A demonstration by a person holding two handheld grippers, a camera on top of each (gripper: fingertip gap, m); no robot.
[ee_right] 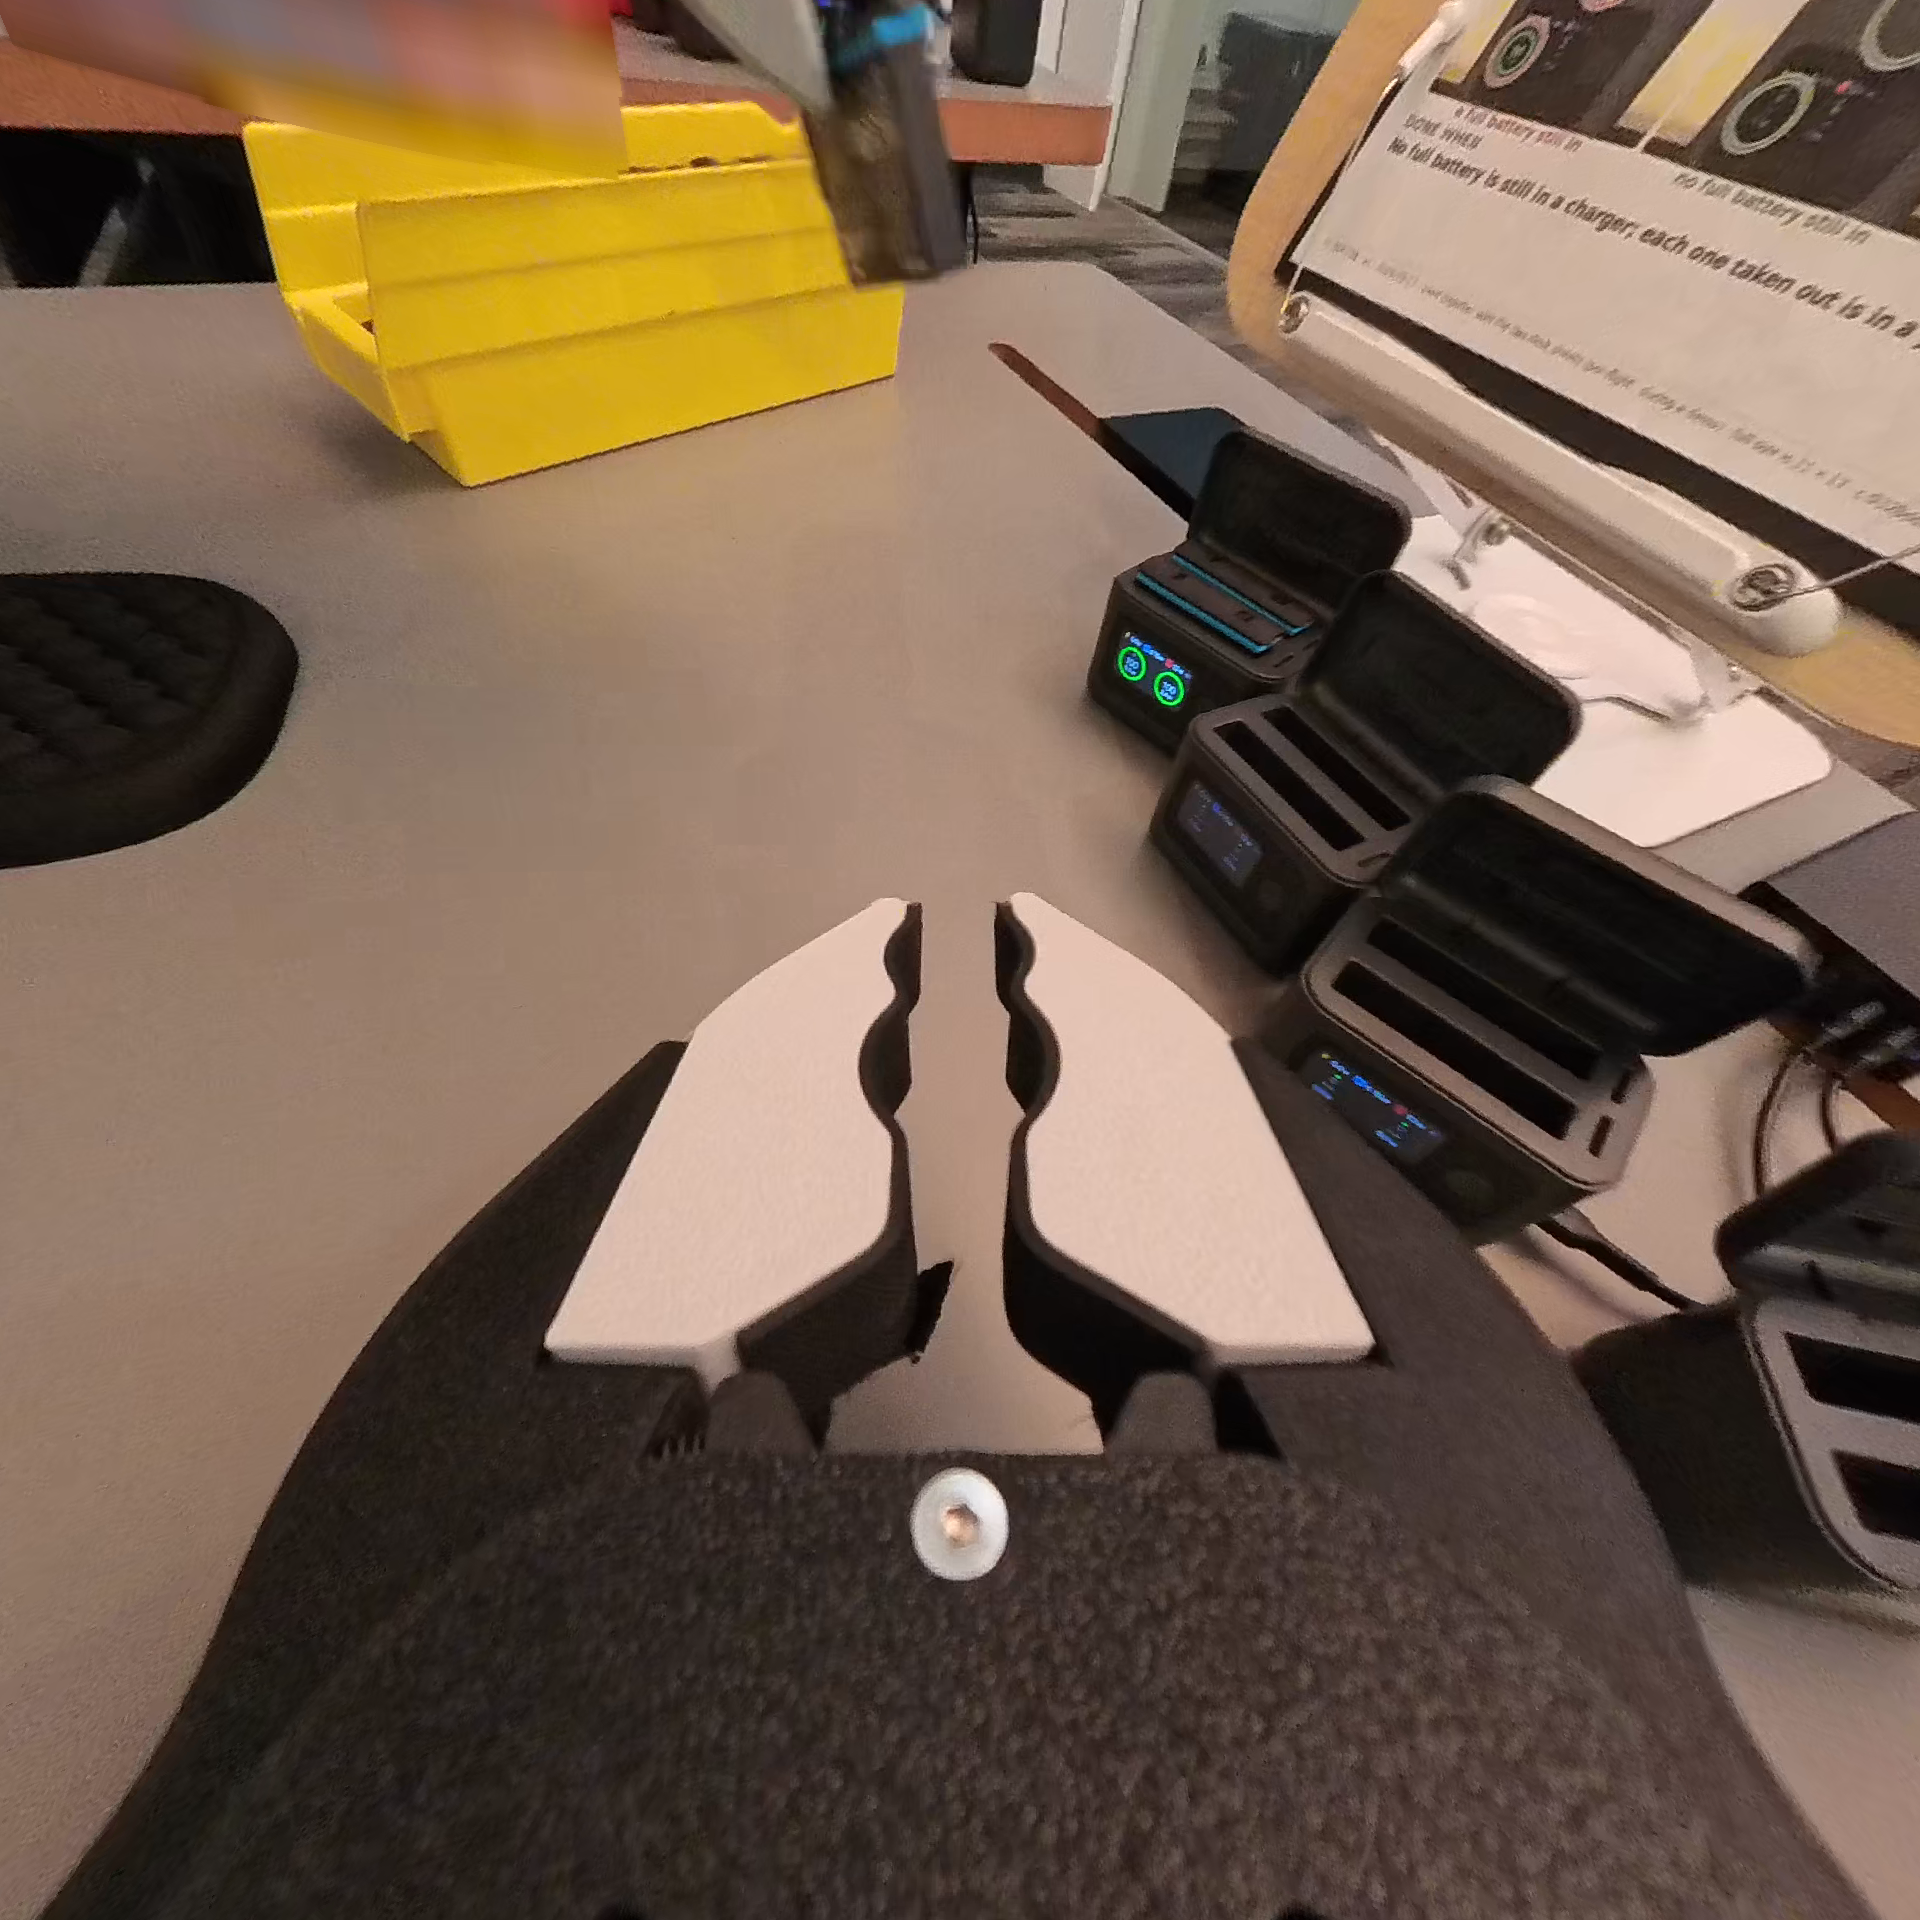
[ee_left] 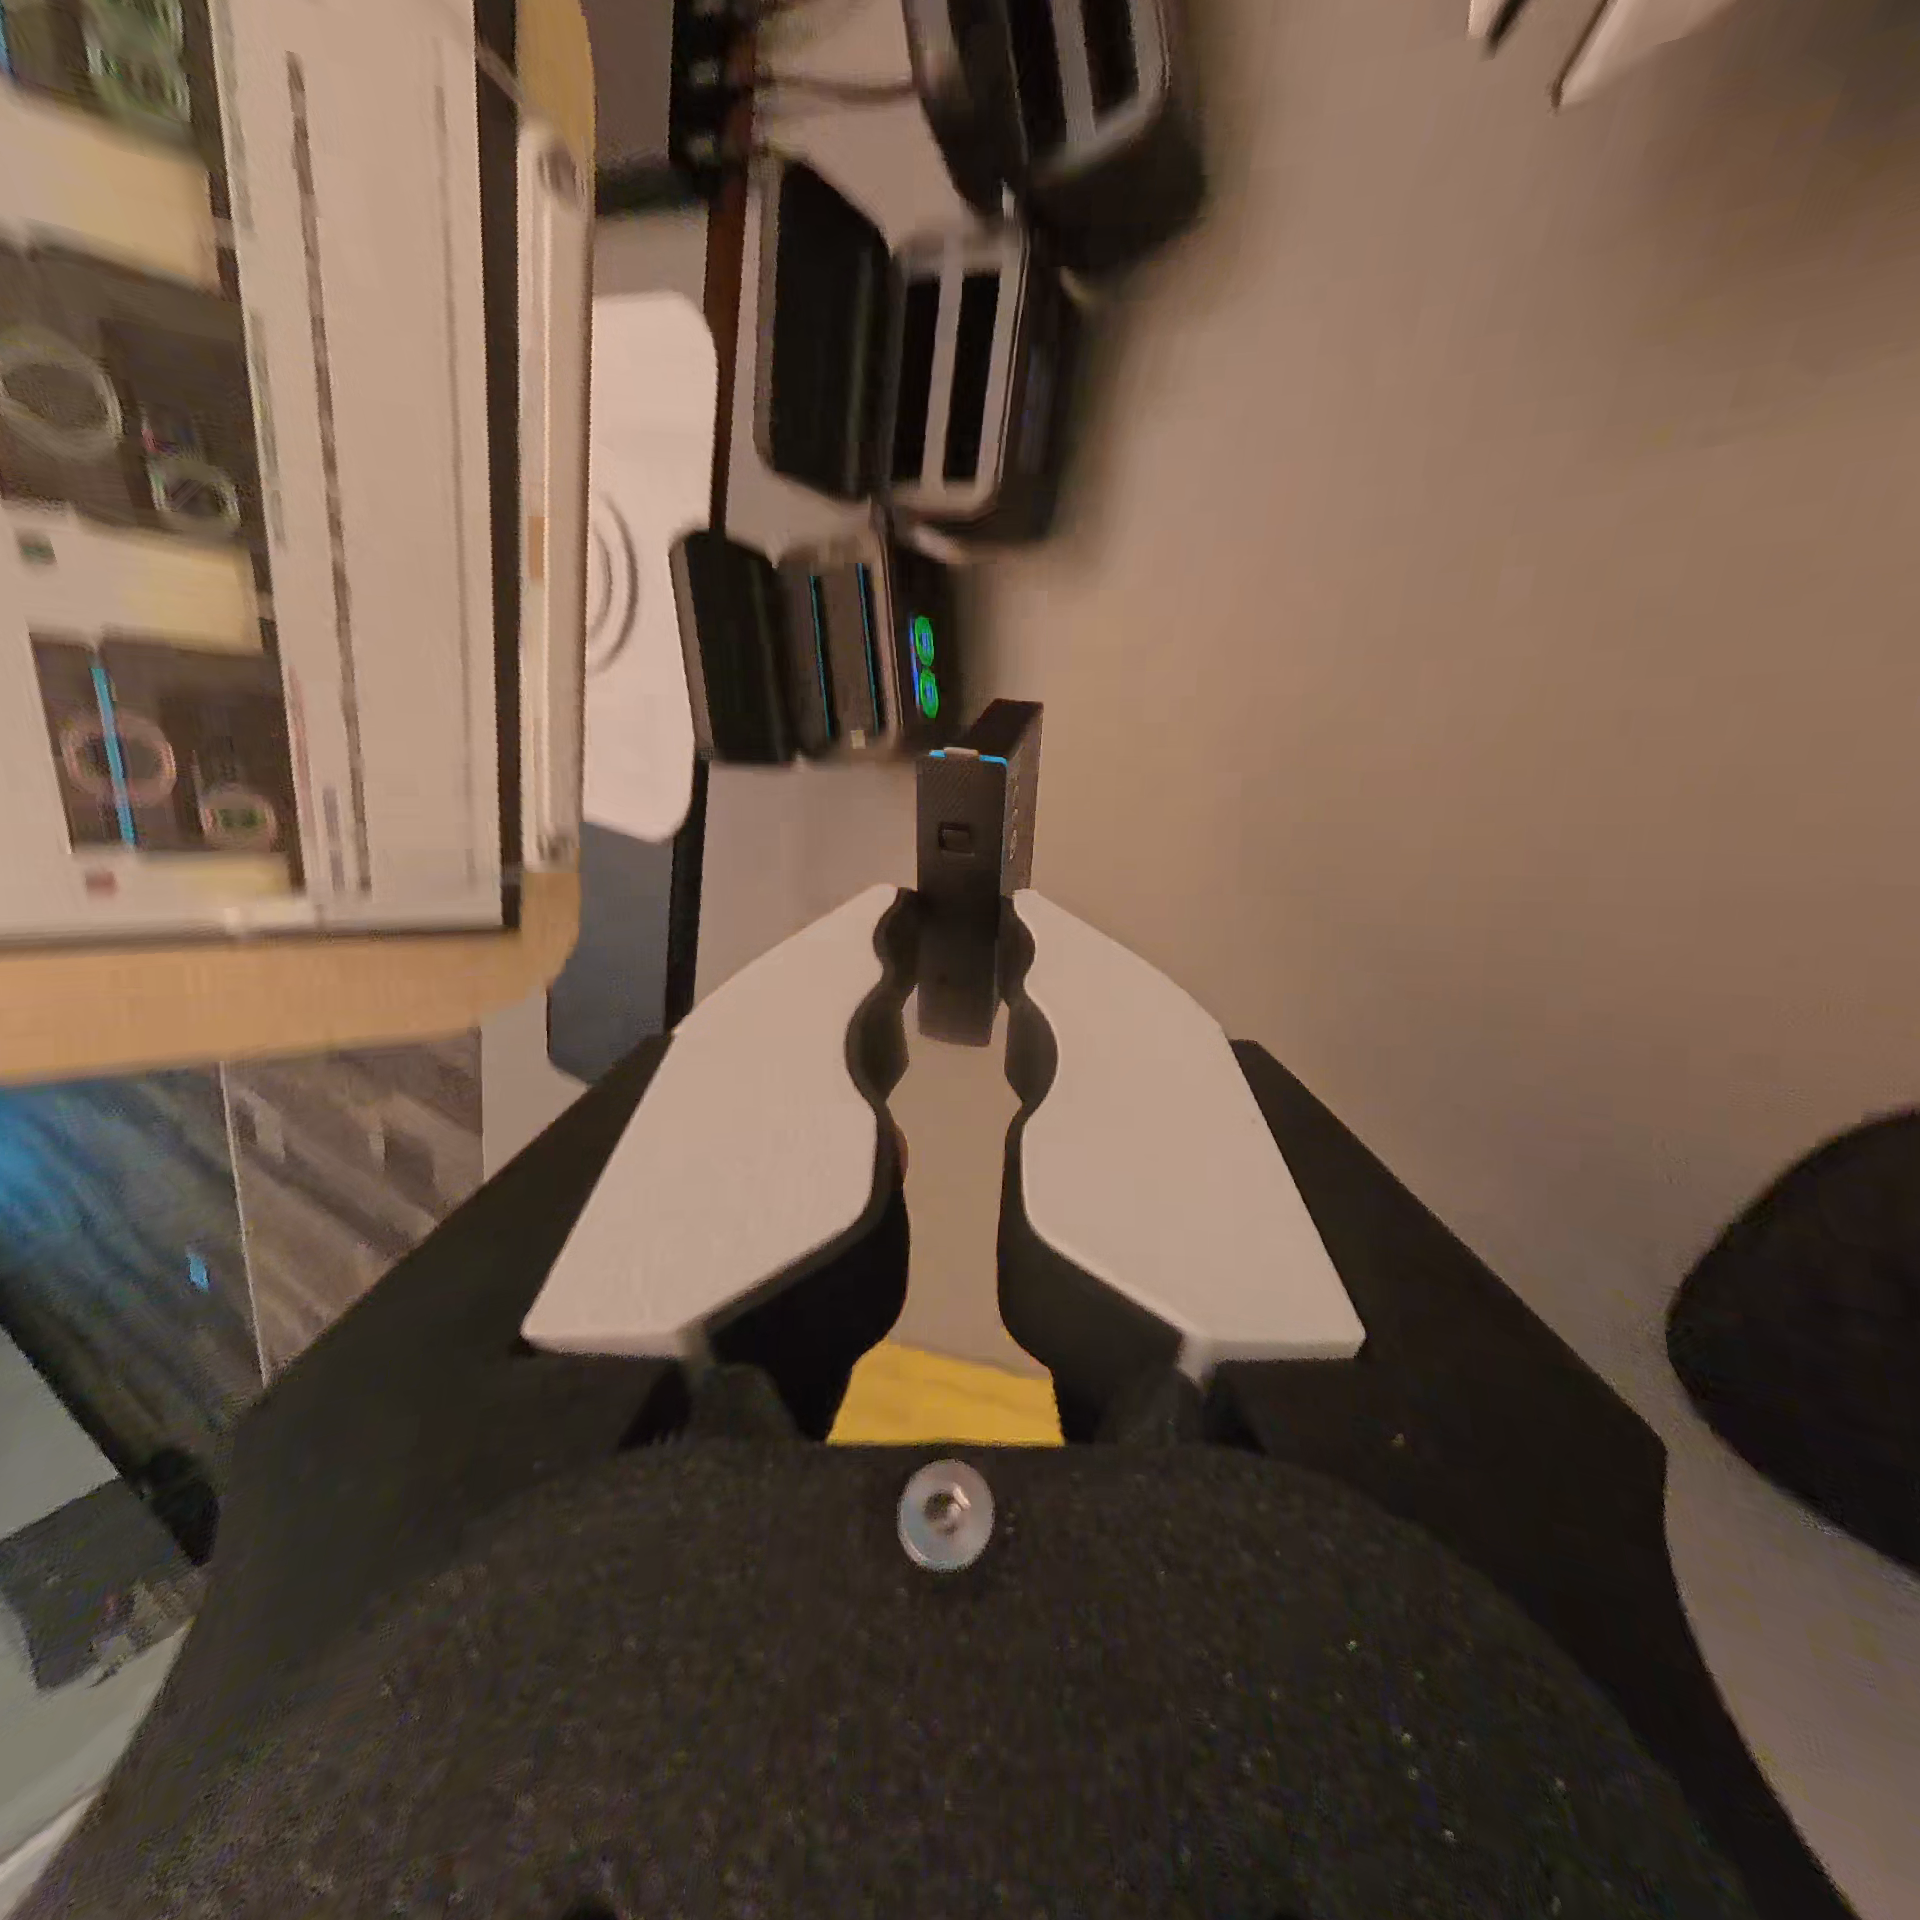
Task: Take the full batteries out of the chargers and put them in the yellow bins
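Note:
My left gripper (ee_left: 956, 920) is shut on a black battery (ee_left: 971, 821) with a blue strip, held in the air. In the right wrist view that gripper (ee_right: 831, 114) and battery (ee_right: 904, 177) hang just above the right end of the stacked yellow bins (ee_right: 582, 301). My right gripper (ee_right: 956, 914) is empty above the grey table (ee_right: 623, 727), its jaws a narrow gap apart. To its right stands a row of open black chargers. The far one (ee_right: 1195, 644) shows two green rings and holds two blue-edged batteries (ee_right: 1226, 603); it also shows in the left wrist view (ee_left: 923, 665).
Two chargers with empty slots (ee_right: 1299, 821) (ee_right: 1455, 1060) follow it, and another (ee_right: 1839, 1382) sits at the right edge with cables. A black pad (ee_right: 125, 707) lies at the left. An instruction board on a wooden stand (ee_right: 1621, 260) rises behind the chargers.

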